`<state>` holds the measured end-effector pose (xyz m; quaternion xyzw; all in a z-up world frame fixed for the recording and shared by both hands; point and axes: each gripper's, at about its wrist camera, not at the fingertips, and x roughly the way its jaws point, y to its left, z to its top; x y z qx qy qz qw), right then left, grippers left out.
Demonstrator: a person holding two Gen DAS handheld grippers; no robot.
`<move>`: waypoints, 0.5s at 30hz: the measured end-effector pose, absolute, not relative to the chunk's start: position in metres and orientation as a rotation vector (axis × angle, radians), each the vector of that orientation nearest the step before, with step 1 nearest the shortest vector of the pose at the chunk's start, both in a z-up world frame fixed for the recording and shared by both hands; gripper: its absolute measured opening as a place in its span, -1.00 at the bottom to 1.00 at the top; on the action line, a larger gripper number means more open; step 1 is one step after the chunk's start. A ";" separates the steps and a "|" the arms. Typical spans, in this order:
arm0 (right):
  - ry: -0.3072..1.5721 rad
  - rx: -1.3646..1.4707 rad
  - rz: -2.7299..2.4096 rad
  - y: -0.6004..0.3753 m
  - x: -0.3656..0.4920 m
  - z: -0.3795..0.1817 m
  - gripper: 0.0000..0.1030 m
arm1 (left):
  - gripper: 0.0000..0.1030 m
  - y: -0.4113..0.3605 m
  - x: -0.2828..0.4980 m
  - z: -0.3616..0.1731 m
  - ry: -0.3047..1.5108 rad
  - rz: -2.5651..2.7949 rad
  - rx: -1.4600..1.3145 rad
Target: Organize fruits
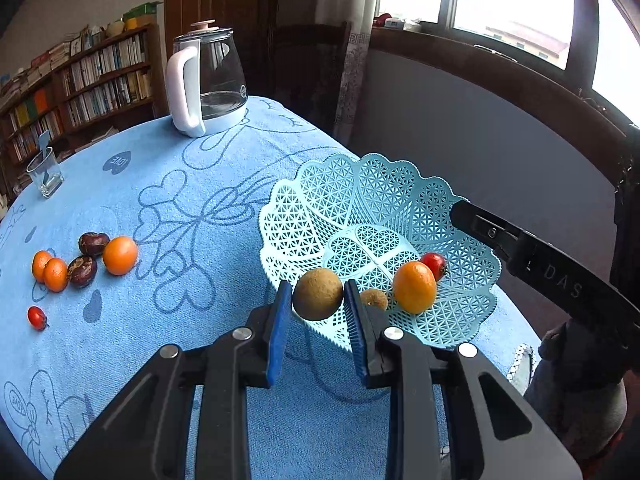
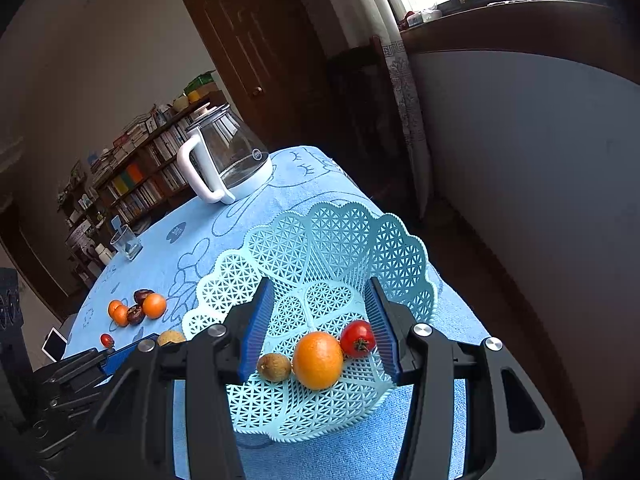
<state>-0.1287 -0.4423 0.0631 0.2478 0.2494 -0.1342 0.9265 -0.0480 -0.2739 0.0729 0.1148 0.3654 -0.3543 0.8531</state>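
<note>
My left gripper (image 1: 318, 285) is shut on a round brown fruit (image 1: 318, 300) and holds it just above the near rim of the light blue lattice basket (image 1: 360, 184). In the basket lie an orange (image 1: 414, 287), a cherry tomato (image 1: 434, 265) and a small brown fruit (image 1: 374, 299). My right gripper (image 2: 320, 320) hovers over the basket (image 2: 340, 240) with its jaws apart and nothing between the pads. Under it lie the orange (image 2: 318, 360), the tomato (image 2: 357, 338) and the brown fruit (image 2: 274, 367). One right gripper finger (image 1: 480, 226) shows at the basket's right rim.
On the blue tablecloth (image 1: 180, 340) at the left lie a larger orange (image 1: 120, 255), two small oranges (image 1: 50, 271), two dark brown fruits (image 1: 82, 271) and a cherry tomato (image 1: 37, 317). A glass kettle (image 1: 208, 80) and a drinking glass (image 1: 45, 176) stand at the far side.
</note>
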 end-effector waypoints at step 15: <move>0.529 0.526 -0.279 -0.446 -0.124 0.054 -0.05 | 0.64 -0.281 -0.041 0.073 0.738 -0.736 0.187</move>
